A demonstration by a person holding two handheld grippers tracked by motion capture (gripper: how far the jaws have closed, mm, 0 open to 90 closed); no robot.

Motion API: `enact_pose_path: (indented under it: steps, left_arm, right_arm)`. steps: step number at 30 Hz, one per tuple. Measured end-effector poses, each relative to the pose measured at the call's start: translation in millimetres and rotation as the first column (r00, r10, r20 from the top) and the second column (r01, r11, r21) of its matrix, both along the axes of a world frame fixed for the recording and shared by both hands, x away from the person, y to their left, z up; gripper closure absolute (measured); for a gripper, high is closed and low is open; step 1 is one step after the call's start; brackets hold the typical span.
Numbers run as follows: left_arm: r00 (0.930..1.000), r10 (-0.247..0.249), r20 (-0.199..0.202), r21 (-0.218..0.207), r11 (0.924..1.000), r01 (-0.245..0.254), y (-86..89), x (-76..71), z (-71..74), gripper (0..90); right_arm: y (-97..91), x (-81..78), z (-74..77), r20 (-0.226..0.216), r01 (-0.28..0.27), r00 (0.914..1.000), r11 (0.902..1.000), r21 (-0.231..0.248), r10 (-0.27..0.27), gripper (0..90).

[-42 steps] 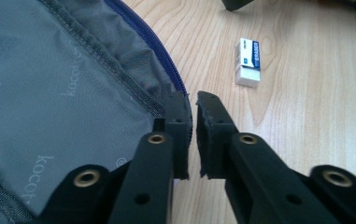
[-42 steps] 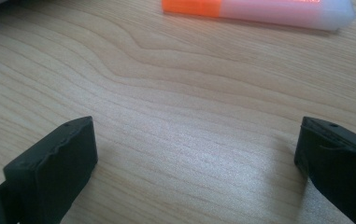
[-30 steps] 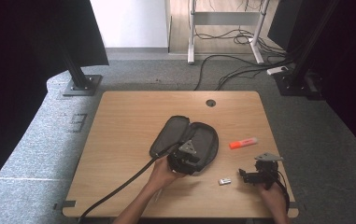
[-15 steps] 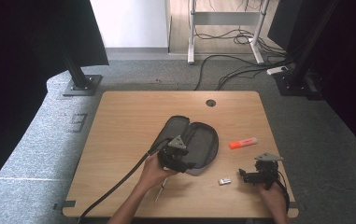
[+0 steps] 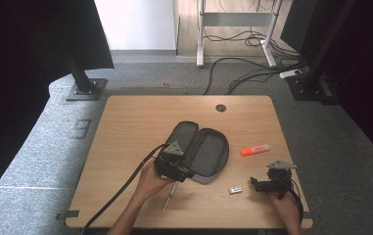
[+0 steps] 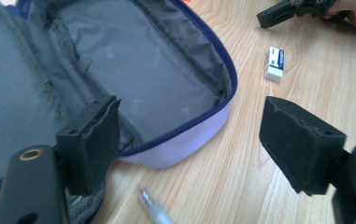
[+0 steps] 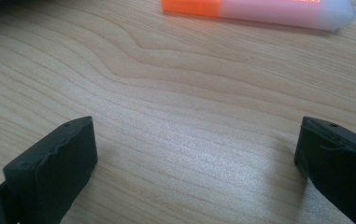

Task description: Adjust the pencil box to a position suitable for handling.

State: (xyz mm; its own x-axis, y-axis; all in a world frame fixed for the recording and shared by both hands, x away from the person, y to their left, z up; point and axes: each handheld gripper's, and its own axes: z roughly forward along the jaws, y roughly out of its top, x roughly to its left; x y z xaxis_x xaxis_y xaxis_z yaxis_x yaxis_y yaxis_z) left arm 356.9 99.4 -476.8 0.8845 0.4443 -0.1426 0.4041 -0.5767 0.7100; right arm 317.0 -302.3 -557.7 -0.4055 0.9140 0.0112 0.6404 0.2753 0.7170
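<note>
A dark zip case (image 5: 206, 149) lies unzipped and spread flat on the wooden table (image 5: 135, 127); its grey lining (image 6: 133, 60) holds nothing that I can see. My left gripper (image 5: 183, 172) hovers at the case's near left edge. It is open (image 6: 194, 144), its jaws have just been opening, and only the case's rim lies between the pads, untouched. A silver pen (image 5: 169, 197) rests on the table just below them, its tip (image 6: 154, 212) near the left jaw. My right gripper (image 5: 263, 183) rests open (image 7: 196, 163) on bare wood, with an orange highlighter (image 7: 259, 9) beyond it.
A small white eraser (image 5: 235, 190) lies between the two grippers, also seen as the eraser (image 6: 274, 63) past the case. The highlighter (image 5: 255, 150) lies right of the case. A cable hole (image 5: 221, 107) sits at the table's far edge. A black cable (image 5: 120, 191) trails off the near left.
My left gripper has drawn back to the left, from over the case's middle to its near left edge. The pen now shows on the table beside the hand. The right gripper has kept still.
</note>
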Motion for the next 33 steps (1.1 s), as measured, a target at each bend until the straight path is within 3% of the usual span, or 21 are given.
enact_pose_path:
  steps: [5, 15, 20, 23, 33]
  left_arm:
    - [0.9996, 0.024, 0.015, 0.017, 0.9996, -0.024, 11.6, -1.9, 0.2, 14.9]
    - [0.9956, 0.088, 0.032, 0.008, 0.9961, -0.088, 40.0, -4.5, -2.9, 10.0]
    - [0.9876, 0.153, 0.034, -0.001, 0.9882, -0.153, 56.7, -6.3, -8.1, 2.8]
    - [0.9855, 0.166, 0.034, 0.000, 0.9860, -0.167, 62.6, -6.6, -9.8, 0.4]
    - [0.9729, 0.226, 0.047, 0.005, 0.9739, -0.227, 90.9, -14.1, -23.0, 0.0]
  right_arm:
    - [0.0, 0.0, 0.0, 0.000, 0.000, 1.0000, 1.0000, 0.000, 0.000, 0.0]
    - [0.0, 0.0, 0.0, 0.000, 0.000, 1.0000, 1.0000, 0.000, 0.000, 0.0]
    - [0.0, 0.0, 0.0, 0.000, 0.000, 1.0000, 1.0000, 0.000, 0.000, 0.0]
    - [0.0, 0.0, 0.0, 0.000, 0.000, 1.0000, 1.0000, 0.000, 0.000, 0.0]
    - [0.0, 0.0, 0.0, 0.000, 0.000, 1.0000, 1.0000, 0.000, 0.000, 0.0]
